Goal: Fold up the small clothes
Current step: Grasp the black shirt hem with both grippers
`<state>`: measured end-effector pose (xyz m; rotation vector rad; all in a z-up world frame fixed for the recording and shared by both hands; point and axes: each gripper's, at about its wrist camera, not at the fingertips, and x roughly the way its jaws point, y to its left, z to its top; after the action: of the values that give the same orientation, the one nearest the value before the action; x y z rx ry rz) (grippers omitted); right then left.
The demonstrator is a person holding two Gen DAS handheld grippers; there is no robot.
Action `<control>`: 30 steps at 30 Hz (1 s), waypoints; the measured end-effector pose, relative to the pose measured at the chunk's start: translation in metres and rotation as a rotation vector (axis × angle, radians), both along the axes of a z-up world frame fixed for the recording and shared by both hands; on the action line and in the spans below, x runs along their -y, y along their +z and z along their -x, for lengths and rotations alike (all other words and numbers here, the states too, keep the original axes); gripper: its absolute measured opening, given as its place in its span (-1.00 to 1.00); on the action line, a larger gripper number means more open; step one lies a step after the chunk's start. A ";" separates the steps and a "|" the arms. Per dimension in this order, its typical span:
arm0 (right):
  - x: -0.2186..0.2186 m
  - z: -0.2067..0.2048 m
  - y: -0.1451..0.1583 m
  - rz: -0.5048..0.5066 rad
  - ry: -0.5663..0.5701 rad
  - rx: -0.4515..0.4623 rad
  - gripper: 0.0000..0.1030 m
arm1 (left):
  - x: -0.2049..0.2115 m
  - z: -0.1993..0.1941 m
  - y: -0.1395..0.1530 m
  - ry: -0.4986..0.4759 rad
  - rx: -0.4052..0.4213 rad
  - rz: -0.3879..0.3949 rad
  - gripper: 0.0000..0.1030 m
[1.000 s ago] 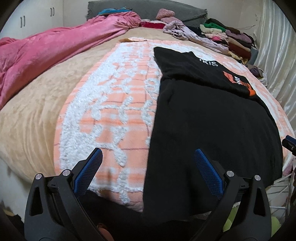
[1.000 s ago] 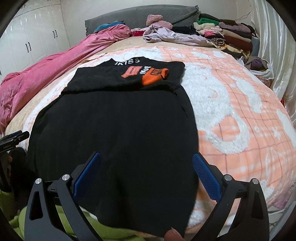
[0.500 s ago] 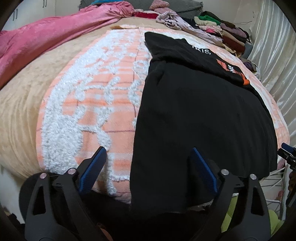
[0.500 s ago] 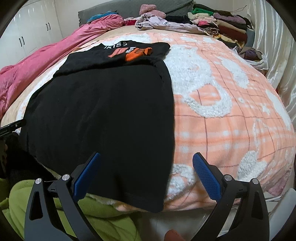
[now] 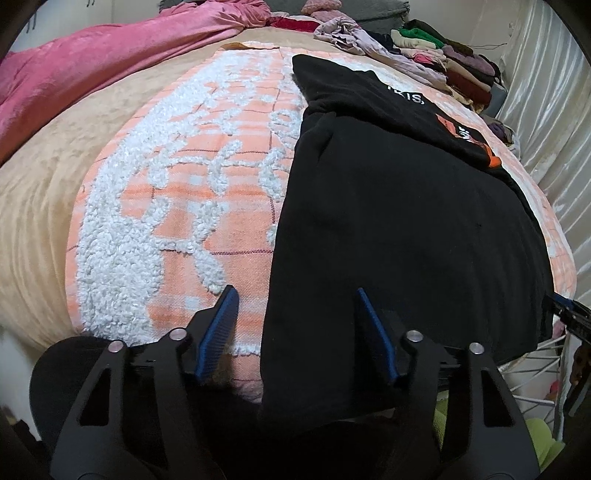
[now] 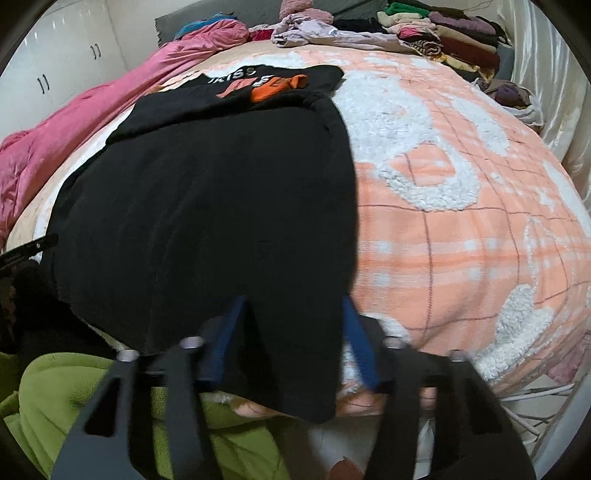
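While the black garment (image 5: pixel 399 229) lies spread lengthwise on the peach-and-white blanket (image 5: pixel 177 206), its near hem hanging over the bed's front edge, both tools sit at that hem. The left gripper (image 5: pixel 295 332) has just been narrowing its jaws; they now stand half apart, the left blue pad over the blanket and the right one over the cloth, so the garment's left corner lies between them, though neither pad visibly presses it. The right gripper (image 6: pixel 291 339) has also just been closing (its picture is blurred), and its jaws stand fairly narrow around the garment's right corner, which hangs down between the pads; whether they already pinch the cloth cannot be told. At the garment's far end, white lettering and an orange print (image 6: pixel 277 86) show on a folded-over part. A pink quilt (image 5: pixel 110 62) lies along the left side, and a pile of clothes (image 6: pixel 443 33) sits at the head of the bed.
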<state>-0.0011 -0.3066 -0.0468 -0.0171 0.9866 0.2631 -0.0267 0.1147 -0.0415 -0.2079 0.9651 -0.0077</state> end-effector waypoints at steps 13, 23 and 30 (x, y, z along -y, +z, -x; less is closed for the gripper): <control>0.018 -0.001 -0.006 -0.077 -0.033 -0.028 -0.38 | -0.003 0.006 0.002 -0.015 0.001 0.009 -0.38; 0.015 -0.004 -0.007 -0.101 -0.005 -0.012 -0.70 | 0.004 0.003 0.002 -0.006 0.003 -0.033 -0.69; 0.019 -0.002 0.021 -0.196 0.037 0.045 -0.84 | 0.008 0.006 0.020 -0.025 0.064 -0.010 -0.94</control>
<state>0.0012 -0.3257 -0.0261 0.1369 0.9130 0.3904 -0.0332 0.1067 -0.0220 -0.1856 0.9037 -0.0322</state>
